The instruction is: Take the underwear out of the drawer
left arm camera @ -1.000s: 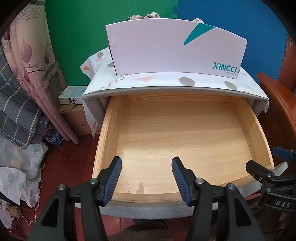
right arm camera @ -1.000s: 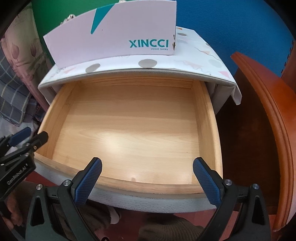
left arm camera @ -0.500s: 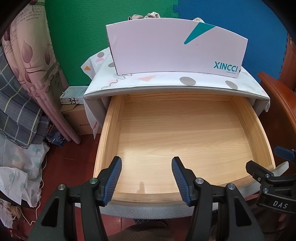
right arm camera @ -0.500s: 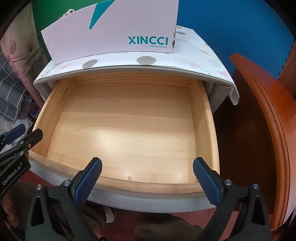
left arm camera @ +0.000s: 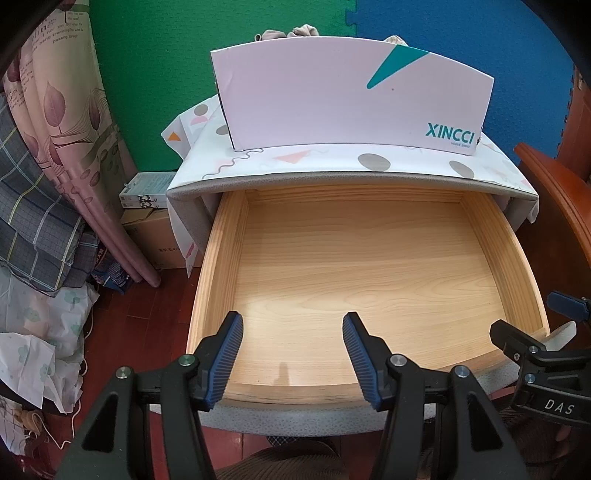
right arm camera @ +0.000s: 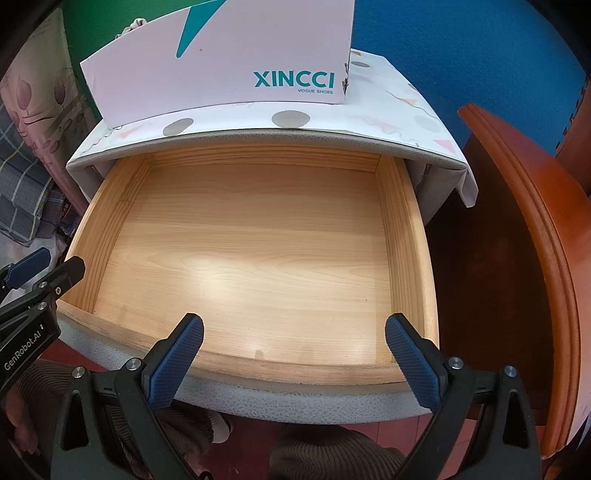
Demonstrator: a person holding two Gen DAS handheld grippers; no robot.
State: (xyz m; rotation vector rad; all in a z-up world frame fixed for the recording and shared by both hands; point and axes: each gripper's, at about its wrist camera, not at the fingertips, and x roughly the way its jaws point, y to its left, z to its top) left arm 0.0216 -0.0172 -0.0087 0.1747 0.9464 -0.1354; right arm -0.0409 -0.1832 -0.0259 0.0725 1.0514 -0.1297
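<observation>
The wooden drawer (left arm camera: pixel 369 266) stands pulled out toward the camera from under the cabinet top (left arm camera: pixel 332 164), its long sides running front to back. Its pale floor lies bare in both views. Some crumpled beige cloth (left arm camera: pixel 295 32) peeks over the rim of the white shoebox (left arm camera: pixel 351 96) standing on the cabinet top; whether that is the underwear cannot be told. The left claw (left arm camera: pixel 292 354) hangs released over the drawer's front edge, gripping nothing. The right claw (right arm camera: pixel 294 360) hangs beside it, spread wider, also released.
</observation>
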